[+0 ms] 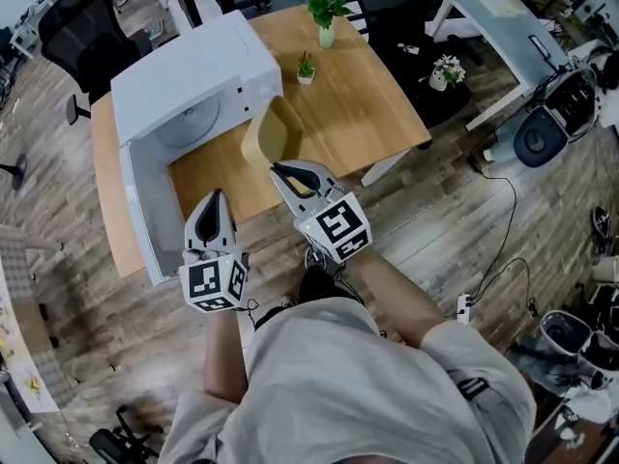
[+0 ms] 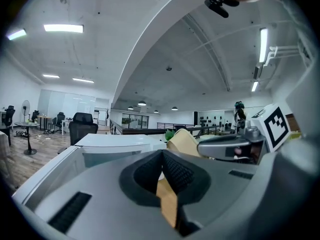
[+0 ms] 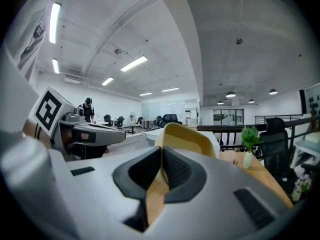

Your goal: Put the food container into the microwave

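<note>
A white microwave [image 1: 193,66] stands on the wooden table [image 1: 368,114] with its door [image 1: 143,211] swung open toward me. My right gripper [image 1: 281,170] is shut on the rim of a tan food container [image 1: 273,133], which it holds up in front of the open cavity. That container [image 3: 186,138] rises just past the right gripper [image 3: 162,153] in its own view. My left gripper [image 1: 215,199] hovers by the door's edge, shut with nothing in it. From the left gripper [image 2: 162,156] view, the container [image 2: 182,140] and the right gripper [image 2: 235,146] show to the right.
Two small potted plants [image 1: 327,10] [image 1: 306,68] stand on the table's far side. A black office chair [image 1: 82,29] sits behind the microwave. A white desk [image 1: 513,17] and a dark round table with a plant [image 1: 447,72] lie to the right. Cables [image 1: 505,245] trail over the floor.
</note>
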Tool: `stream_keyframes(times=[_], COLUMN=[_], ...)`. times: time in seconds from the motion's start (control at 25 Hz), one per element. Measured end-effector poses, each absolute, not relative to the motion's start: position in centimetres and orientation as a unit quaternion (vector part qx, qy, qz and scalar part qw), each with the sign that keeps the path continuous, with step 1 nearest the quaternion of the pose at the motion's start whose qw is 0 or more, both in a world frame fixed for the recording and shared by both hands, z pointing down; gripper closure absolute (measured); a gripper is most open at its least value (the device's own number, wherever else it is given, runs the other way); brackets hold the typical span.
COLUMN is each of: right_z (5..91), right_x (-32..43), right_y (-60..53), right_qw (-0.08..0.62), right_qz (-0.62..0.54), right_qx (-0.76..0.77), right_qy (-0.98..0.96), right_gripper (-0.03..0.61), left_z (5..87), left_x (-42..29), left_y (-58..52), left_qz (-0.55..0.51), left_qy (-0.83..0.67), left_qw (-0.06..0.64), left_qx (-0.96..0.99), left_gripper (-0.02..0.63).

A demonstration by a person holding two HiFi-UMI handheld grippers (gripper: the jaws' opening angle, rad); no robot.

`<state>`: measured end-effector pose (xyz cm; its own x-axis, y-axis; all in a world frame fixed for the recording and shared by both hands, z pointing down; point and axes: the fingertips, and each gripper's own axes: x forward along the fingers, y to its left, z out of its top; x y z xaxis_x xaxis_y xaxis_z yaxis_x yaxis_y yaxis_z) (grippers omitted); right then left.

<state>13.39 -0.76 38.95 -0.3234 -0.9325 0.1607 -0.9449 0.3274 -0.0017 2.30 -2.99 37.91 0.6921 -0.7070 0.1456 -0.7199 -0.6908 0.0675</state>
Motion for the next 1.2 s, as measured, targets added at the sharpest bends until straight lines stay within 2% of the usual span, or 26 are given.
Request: stream_keyframes(times=[0.48,1.2], right_z=[41.3,44.7], right_x=[13.9,9.6], right_y=[-4.3,-10.3], right_qw=[0.082,0.126], right_qz=[0.063,0.078], right_qx=[0.499,0.435], right_qy=[-0.861,-0.888], right_gripper=[0.555,0.555], left_z=[40.1,45.0], left_x=[2.2,-1.0], left_y=[-5.3,-12.9], left_qz=[0.072,0.093], left_qy=[-0.444,-0.474], left_qw=[0.077,0.116], left_qx=[0.89,0.868], left_gripper=[0.601,0.601])
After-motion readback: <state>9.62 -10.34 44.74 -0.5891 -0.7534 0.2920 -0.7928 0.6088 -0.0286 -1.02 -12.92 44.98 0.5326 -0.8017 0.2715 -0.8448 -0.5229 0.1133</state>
